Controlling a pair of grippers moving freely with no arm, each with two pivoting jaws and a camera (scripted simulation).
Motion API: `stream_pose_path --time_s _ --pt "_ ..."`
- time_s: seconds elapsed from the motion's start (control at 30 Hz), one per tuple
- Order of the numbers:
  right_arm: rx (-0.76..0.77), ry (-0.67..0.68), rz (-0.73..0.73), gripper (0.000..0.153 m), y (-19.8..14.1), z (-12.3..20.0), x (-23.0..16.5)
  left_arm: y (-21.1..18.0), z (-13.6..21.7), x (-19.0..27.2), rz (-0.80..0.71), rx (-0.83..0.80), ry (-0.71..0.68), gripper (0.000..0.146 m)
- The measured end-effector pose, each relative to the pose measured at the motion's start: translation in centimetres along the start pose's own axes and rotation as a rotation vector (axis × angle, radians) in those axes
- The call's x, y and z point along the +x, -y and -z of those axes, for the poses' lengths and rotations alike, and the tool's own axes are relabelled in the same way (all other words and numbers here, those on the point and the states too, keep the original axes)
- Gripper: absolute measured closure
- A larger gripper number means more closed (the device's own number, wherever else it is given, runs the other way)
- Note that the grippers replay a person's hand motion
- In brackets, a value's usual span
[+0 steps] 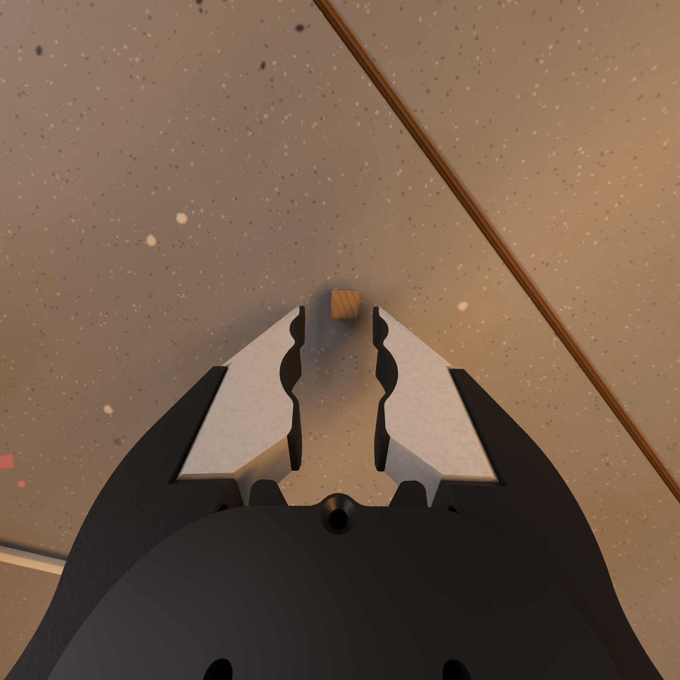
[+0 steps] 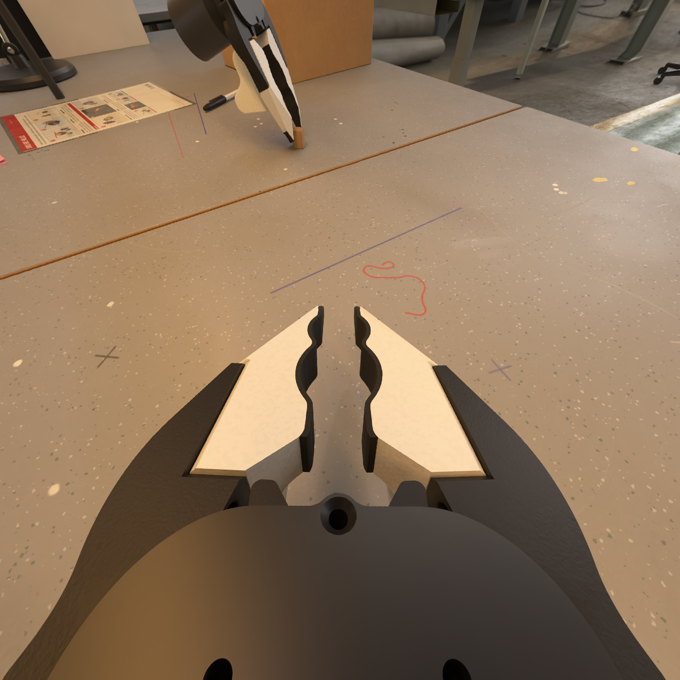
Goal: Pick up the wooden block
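Note:
The wooden block (image 1: 344, 304) is a small light-brown cube on the speckled table. In the left wrist view it lies just beyond my left gripper's (image 1: 338, 311) tips, in line with the gap between them. The left gripper is open and empty, pointing steeply down at the table. In the right wrist view the block (image 2: 299, 137) shows far off, with the left gripper (image 2: 292, 137) tilted down over it, its tips at the block's near side. My right gripper (image 2: 338, 311) is open and empty, low over the table, far from the block.
A brown seam (image 1: 489, 232) crosses the table (image 2: 478, 165) between the grippers. Far back stand a cardboard box (image 2: 323, 33), a black marker (image 2: 217, 100), a printed sheet (image 2: 88, 114) and a black stand (image 2: 29, 66). The table's right edge drops to the floor.

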State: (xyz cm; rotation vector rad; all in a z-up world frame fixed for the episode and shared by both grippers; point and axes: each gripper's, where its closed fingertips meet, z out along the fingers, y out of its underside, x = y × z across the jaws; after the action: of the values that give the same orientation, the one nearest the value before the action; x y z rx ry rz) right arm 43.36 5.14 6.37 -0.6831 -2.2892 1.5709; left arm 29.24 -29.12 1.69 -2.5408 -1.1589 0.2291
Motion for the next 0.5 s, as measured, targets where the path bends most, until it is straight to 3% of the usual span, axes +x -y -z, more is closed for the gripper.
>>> stream_pose_path --time_s 0.27,0.37,0.5 --pt "-0.006 -0.001 0.007 0.137 -0.08 -0.23 -0.18 0.30 -0.53 0.33 -0.001 0.006 -0.002 0.117" --pt "-0.005 -0.002 -0.003 0.137 -0.13 -0.24 -0.06 0.01 -0.40 0.34 -0.015 -0.011 0.004 0.132" --pt "0.003 -0.002 -0.017 0.137 -0.06 -0.14 0.10 -0.04 -0.37 0.38 -0.019 -0.012 0.002 0.132"
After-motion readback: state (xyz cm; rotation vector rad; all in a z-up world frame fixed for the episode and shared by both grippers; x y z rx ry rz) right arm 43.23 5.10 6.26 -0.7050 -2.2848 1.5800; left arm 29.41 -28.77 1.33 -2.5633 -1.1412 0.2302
